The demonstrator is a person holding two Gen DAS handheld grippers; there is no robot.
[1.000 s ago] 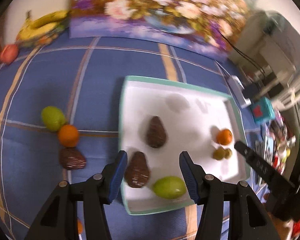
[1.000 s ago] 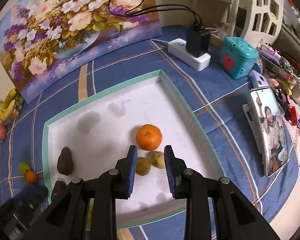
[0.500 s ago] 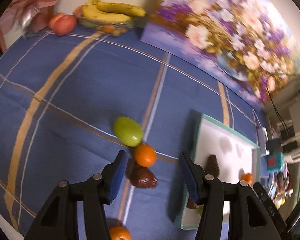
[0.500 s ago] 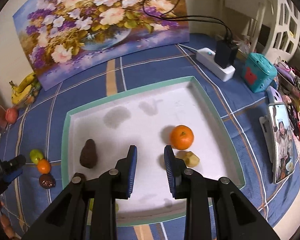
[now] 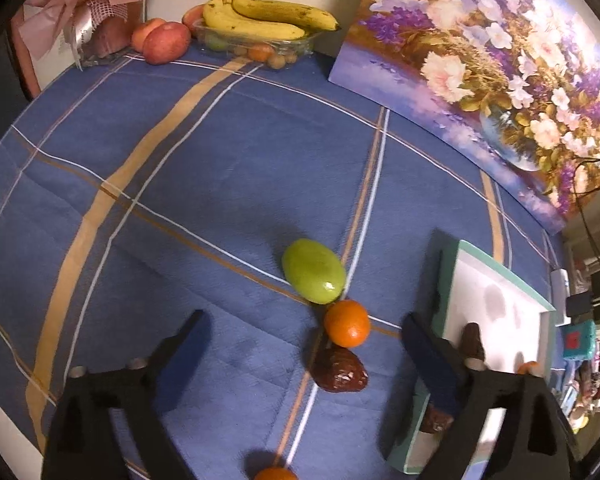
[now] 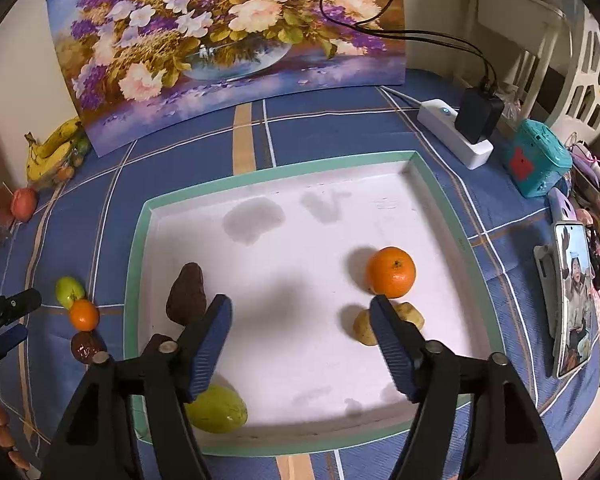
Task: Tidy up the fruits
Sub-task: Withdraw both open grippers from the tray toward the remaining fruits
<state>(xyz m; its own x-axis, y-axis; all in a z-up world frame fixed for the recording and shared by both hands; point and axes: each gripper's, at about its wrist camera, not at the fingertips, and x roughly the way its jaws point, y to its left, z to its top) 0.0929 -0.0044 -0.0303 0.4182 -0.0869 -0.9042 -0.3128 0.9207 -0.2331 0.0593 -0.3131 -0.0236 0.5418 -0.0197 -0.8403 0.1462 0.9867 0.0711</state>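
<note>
On the blue cloth lie a green mango (image 5: 313, 277), an orange (image 5: 347, 323) and a dark brown avocado (image 5: 341, 370), touching in a row. My left gripper (image 5: 300, 344) is open and empty, just above and around them. The white tray (image 6: 440, 184) with a teal rim holds an orange (image 6: 392, 271), two small yellow-brown fruits (image 6: 363, 327), a brown avocado (image 6: 186, 294) and a green mango (image 6: 216, 409). My right gripper (image 6: 300, 320) is open and empty above the tray's front middle. The loose three fruits also show in the right wrist view, left of the tray (image 6: 83, 314).
A flower painting (image 6: 228, 44) leans at the back. Bananas in a clear tray (image 5: 260, 20) and apples (image 5: 164, 38) sit at the far left corner. A power strip (image 6: 454, 136), teal box (image 6: 536, 158) and phone (image 6: 572, 296) lie right of the tray. Another orange (image 5: 274, 473) lies near me.
My left gripper swung left off the tray to the three loose fruits on the cloth and opened wider. My right gripper drew back over the tray and opened wide.
</note>
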